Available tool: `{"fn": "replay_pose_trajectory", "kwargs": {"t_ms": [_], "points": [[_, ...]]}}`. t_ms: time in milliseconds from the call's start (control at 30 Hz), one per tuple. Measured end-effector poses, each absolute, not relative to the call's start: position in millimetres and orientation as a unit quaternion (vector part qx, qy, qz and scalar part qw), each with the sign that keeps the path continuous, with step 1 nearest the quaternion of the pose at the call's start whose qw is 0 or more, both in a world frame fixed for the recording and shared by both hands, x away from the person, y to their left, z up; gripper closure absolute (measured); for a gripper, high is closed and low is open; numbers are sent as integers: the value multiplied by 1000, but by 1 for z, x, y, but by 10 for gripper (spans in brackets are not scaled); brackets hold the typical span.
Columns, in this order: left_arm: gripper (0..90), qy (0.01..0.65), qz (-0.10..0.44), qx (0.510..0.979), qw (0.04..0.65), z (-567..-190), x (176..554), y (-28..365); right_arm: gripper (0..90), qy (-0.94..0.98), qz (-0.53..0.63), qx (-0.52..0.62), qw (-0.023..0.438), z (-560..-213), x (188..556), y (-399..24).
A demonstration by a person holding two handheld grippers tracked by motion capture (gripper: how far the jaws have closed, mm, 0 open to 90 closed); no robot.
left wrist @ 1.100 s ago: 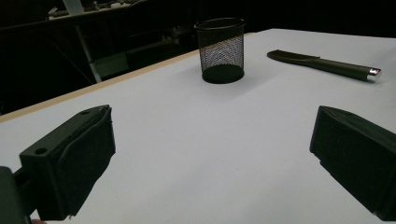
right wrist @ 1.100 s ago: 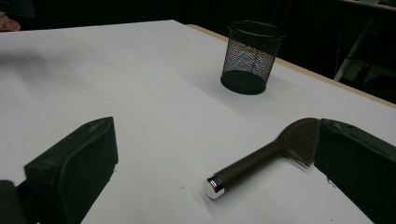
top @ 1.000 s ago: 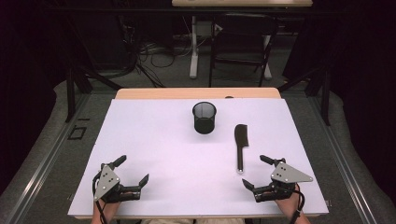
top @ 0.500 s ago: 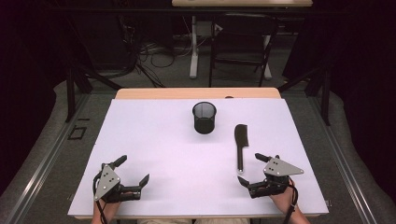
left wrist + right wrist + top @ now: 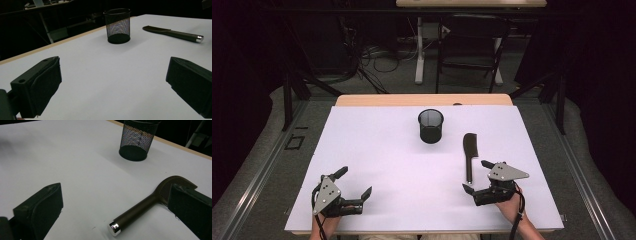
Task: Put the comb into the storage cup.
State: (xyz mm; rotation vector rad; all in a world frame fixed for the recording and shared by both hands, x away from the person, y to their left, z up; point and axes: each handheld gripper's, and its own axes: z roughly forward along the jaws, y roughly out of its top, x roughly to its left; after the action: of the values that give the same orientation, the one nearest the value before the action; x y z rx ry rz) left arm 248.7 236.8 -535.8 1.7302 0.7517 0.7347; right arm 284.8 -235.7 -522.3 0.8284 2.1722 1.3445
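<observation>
The right gripper (image 5: 473,176) hangs released just above the white table (image 5: 377,150), its two black jaws spread wide, and in the right gripper view the handle of the dark brown plastic comb with a silver end cap (image 5: 140,211) lies between them, nearer the right jaw, with the cap pointing toward six o'clock. In the high view the comb (image 5: 469,152) lies flat and lengthwise, its toothed head toward twelve o'clock, and the gripper sits just at its six o'clock end. At about eleven o'clock from the comb, well apart, stands the upright black wire-mesh pen cup (image 5: 431,125). The step in hand looks like a reach for the comb; to do it well, the jaws should straddle the round handle squarely, a little up from the cap, and come low enough to pinch it without scraping the table, since a slim smooth handle may roll or slip. The left gripper (image 5: 355,184) rests near the seven o'clock corner of the table, also released, with nothing between its jaws.
</observation>
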Motion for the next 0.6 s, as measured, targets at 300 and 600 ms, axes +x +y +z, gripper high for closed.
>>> {"fn": "replay_pose_trajectory", "kwargs": {"t_ms": [300, 600], "points": [[2, 317, 307, 724, 531, -536, 248, 237, 0, 801, 473, 294, 220, -524, 294, -224], [1, 316, 305, 726, 529, -536, 249, 237, 0, 812, 458, 296, 208, -529, 309, -215]]}}
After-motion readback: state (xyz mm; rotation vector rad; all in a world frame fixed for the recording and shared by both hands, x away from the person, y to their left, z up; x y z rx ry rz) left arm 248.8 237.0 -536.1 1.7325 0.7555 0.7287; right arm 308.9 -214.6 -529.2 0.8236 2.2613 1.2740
